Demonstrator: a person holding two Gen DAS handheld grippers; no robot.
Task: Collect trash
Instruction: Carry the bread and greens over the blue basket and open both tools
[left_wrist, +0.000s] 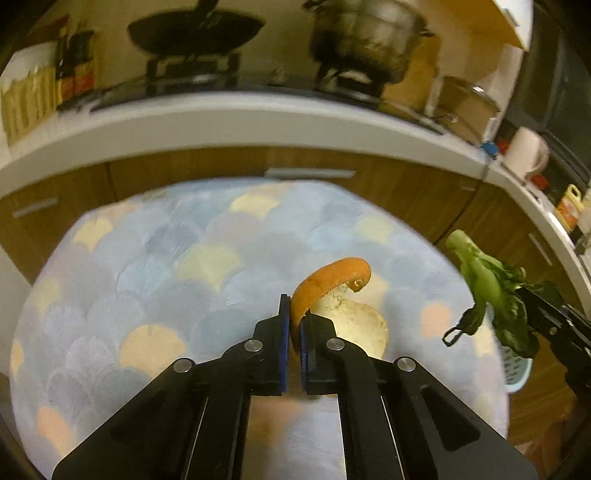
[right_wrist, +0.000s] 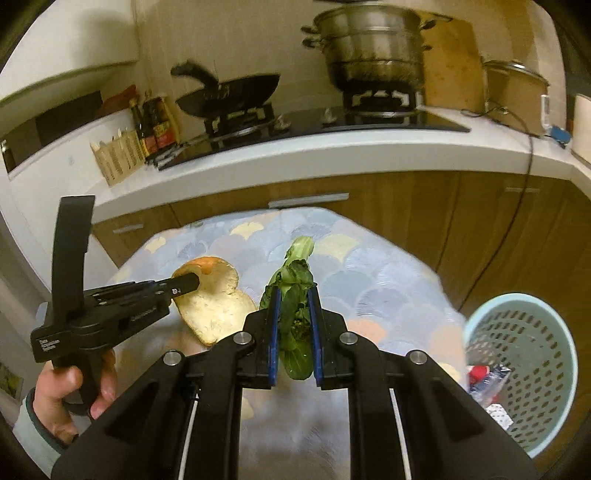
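Table (right_wrist: 388, 280), round, covered in a pastel fan-patterned cloth, set against wooden cabinets below a white counter (right_wrist: 295, 147) carrying a steamer pot (right_wrist: 373, 44) and a wok (right_wrist: 229, 96). Wastebasket (right_wrist: 532, 369), pale blue, perforated, beside the table on the right, wrappers inside. Right gripper (right_wrist: 293, 328): jaws pinching a leafy green vegetable (right_wrist: 293, 295), stalk end pointing away, held above the cloth. Left gripper (left_wrist: 293, 332): jaws pressed on an orange peel (left_wrist: 325, 277) curling upward, pale rind (left_wrist: 362, 325) hanging beside it, above the table.
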